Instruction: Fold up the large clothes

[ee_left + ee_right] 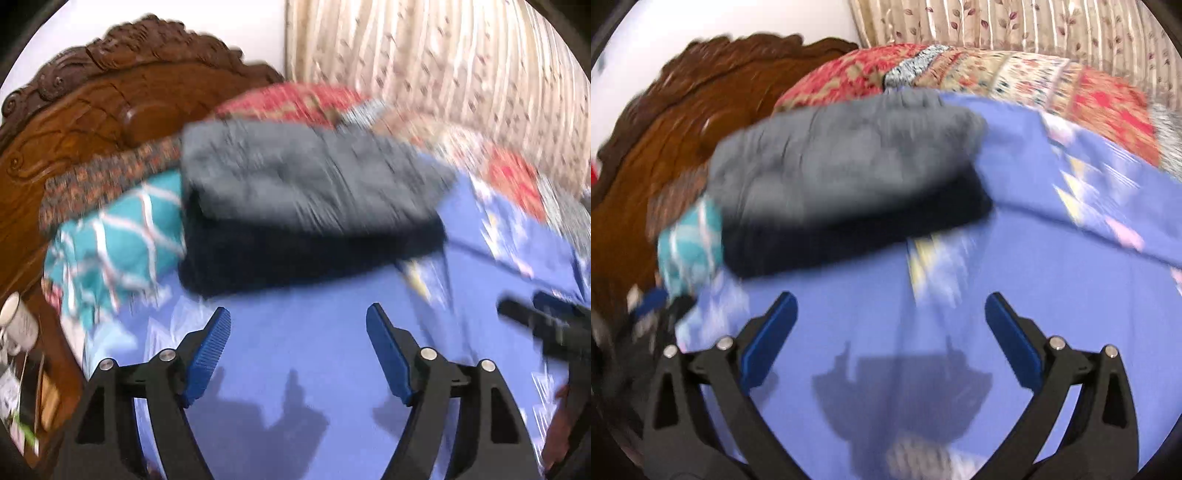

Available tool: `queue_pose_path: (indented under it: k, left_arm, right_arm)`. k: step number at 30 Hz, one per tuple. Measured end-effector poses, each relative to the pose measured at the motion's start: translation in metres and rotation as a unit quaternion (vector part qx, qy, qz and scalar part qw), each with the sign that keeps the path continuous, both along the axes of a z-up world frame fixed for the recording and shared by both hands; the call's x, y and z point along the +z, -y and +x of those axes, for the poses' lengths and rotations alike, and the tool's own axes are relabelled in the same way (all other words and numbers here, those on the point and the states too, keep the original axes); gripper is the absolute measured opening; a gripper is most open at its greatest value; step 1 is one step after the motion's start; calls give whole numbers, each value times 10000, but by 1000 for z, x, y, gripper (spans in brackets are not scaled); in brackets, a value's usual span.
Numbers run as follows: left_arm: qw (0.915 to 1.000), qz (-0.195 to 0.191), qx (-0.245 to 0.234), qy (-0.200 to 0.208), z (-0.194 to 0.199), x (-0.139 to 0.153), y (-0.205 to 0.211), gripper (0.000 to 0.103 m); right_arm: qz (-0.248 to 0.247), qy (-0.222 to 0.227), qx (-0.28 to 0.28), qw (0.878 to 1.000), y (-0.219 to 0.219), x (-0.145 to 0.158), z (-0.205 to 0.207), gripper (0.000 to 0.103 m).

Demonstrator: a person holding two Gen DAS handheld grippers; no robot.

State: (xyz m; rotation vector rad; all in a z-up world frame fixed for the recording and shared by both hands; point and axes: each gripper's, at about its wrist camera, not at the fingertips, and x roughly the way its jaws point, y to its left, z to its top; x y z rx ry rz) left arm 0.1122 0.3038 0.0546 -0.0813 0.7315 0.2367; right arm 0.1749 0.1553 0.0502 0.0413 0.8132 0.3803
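Observation:
A folded grey garment (295, 177) lies on top of a folded dark navy garment (295, 254) on the blue bedsheet (295, 350). The stack also shows in the right wrist view, the grey garment (842, 162) over the navy one (849, 236). My left gripper (298, 321) is open and empty, held above the sheet just in front of the stack. My right gripper (890, 306) is open and empty, also in front of the stack. The right gripper shows at the right edge of the left wrist view (546, 325). Both views are motion-blurred.
A carved wooden headboard (92, 110) stands at the left. A teal patterned cloth (118, 236) lies left of the stack. A red patterned quilt (997, 74) lies behind it, with a curtain (443, 55) beyond. Small items (18, 332) sit on a shelf at far left.

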Motion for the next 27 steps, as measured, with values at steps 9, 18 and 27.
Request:
queue_pose_path:
  k: [9, 18, 27]
  left_arm:
    - [9985, 155, -205, -490, -97, 8, 67, 100]
    - [9990, 246, -28, -369, -161, 38, 80, 102]
    - [9991, 400, -135, -12, -189, 58, 93, 109]
  right_arm:
    - [357, -167, -513, 9979, 72, -1, -160, 98]
    - [636, 121, -190, 9977, 72, 20, -219, 98]
    - [720, 313, -205, 9967, 79, 34, -241, 98]
